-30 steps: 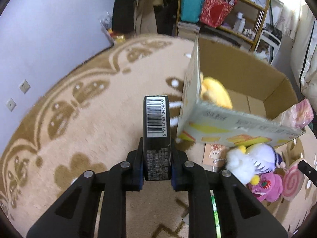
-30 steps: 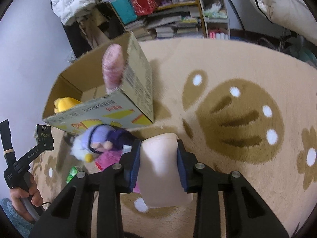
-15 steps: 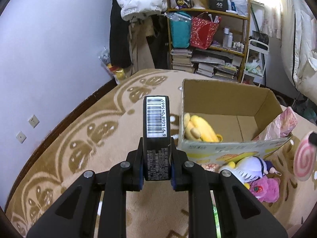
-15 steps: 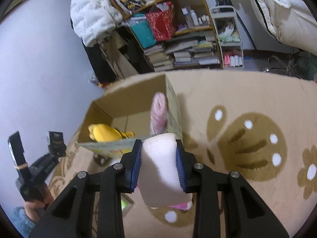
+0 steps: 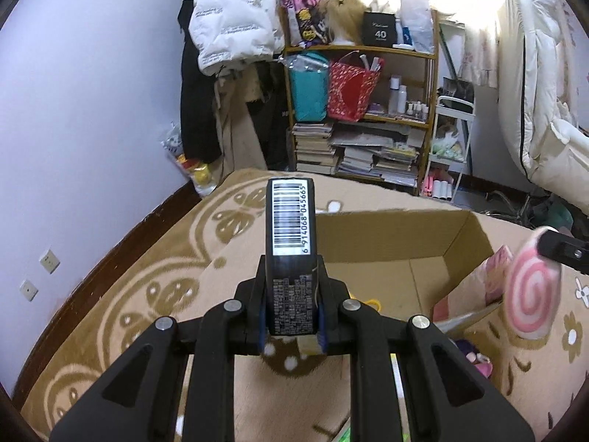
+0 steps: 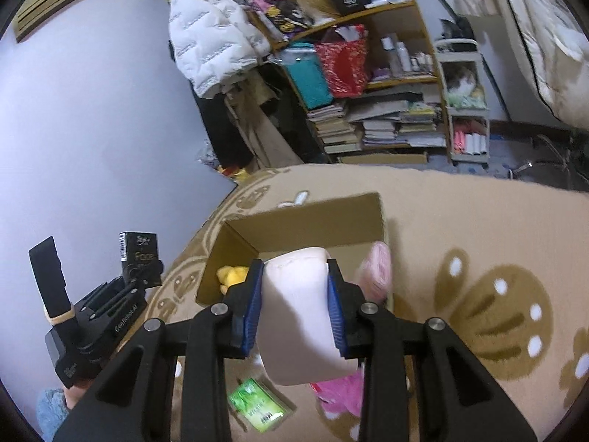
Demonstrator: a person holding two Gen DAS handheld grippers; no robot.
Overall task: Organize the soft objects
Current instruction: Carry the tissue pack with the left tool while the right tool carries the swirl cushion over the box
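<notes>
My left gripper (image 5: 291,316) is shut on a black box (image 5: 292,254) with a barcode, held up in front of the open cardboard box (image 5: 390,235) on the rug. My right gripper (image 6: 296,309) is shut on a soft pink-and-white swirl cushion (image 6: 300,313), held above the cardboard box's (image 6: 305,221) near wall. The cushion's swirl face (image 5: 530,294) shows at the right of the left wrist view. A yellow plush (image 6: 232,276) lies inside the box. A pink plush (image 6: 379,272) leans on its right wall. The left gripper and black box (image 6: 140,254) show at left.
A tan patterned rug (image 5: 147,294) covers the floor. A cluttered shelf (image 5: 360,110) and a white jacket (image 5: 232,22) stand at the back wall. A green packet (image 6: 257,405) and a bright pink plush (image 6: 338,390) lie on the rug under my right gripper.
Both grippers have risen and tilted up, so the shelf and wall fill more of each view. The cardboard box now sits lower and the toys in front of it are mostly hidden.
</notes>
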